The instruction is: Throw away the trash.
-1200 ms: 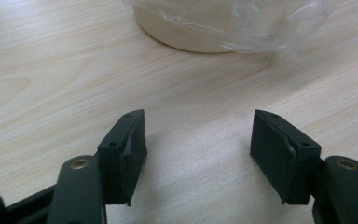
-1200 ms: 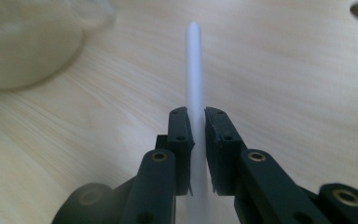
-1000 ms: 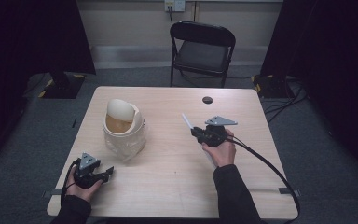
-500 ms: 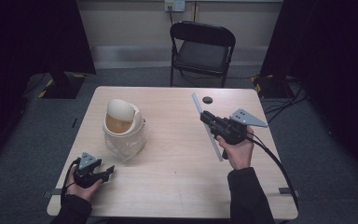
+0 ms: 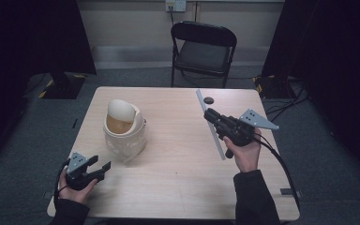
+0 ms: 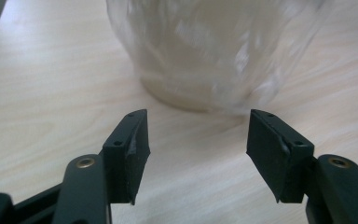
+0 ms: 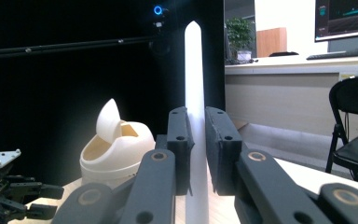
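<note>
In the high view, a long white strip point(image 5: 211, 123) is pinched by the right tool point(image 5: 214, 117) and held above the tabletop point(image 5: 178, 154), slanting from near a small dark disc point(image 5: 209, 100) toward the person's hand. A cream swing-lid bin point(image 5: 123, 127), wrapped in clear film, is seen left of centre. The left tool point(image 5: 104, 166) is held low, near the tabletop's left front corner.

In the left gripper view, the jaws are spread, having just been closing slightly, with nothing between them; the bin point(image 6: 214, 51) stands just ahead.

In the right gripper view, the strip point(image 7: 195, 116) is clamped upright between the pressed pads, and the bin point(image 7: 116, 144) is seen beyond.
</note>
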Demonstrator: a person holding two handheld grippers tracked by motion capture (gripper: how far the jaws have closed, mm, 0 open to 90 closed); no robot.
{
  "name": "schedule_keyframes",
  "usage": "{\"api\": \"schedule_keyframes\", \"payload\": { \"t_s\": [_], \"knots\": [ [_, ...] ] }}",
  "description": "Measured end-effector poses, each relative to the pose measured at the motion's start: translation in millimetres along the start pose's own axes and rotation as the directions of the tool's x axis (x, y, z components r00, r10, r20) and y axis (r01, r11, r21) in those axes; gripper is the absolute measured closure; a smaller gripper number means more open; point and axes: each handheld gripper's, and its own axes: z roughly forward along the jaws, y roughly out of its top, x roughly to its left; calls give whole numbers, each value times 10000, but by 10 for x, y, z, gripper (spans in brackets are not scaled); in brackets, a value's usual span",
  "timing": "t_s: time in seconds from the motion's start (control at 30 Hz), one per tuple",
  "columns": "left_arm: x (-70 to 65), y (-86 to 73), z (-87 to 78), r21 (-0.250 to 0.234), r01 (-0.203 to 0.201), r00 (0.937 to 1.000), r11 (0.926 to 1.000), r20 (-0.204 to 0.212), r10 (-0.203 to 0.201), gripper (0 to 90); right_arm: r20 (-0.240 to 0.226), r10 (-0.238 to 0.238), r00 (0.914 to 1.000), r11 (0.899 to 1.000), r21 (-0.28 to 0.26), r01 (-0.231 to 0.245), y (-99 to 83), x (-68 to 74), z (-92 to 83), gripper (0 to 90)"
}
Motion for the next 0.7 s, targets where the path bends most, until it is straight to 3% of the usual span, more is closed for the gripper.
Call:
{"api": "schedule_keyframes", "payload": {
  "t_s": [0.1,0.23,0.27,0.43,0.63,0.7],
  "knots": [
    [-38,71,-79,-508,32,9998,9987,205,-22,397,-27,-80,10000,9998,-170,79,25,5,-31,815],
    [-90,232,-191,-1308,83,9988,9914,483,-20,415,-76,-35,10000,9993,-376,32,50,3,-52,815],
    [-90,232,-191,-1308,83,9988,9914,483,-20,415,-98,-68,9999,9991,-422,64,53,7,-57,815],
    [-187,494,-296,-2060,95,9960,9785,886,89,423,-208,-227,9995,9979,-615,214,50,50,-77,815],
    [-299,774,-365,-2768,168,9916,9608,1281,196,433,-437,-77,9990,9976,-696,47,39,52,-44,815],
    [-311,814,-368,-2838,163,9913,9588,1301,216,435,-482,-116,9988,9979,-644,85,43,56,-36,815]
  ]
}}
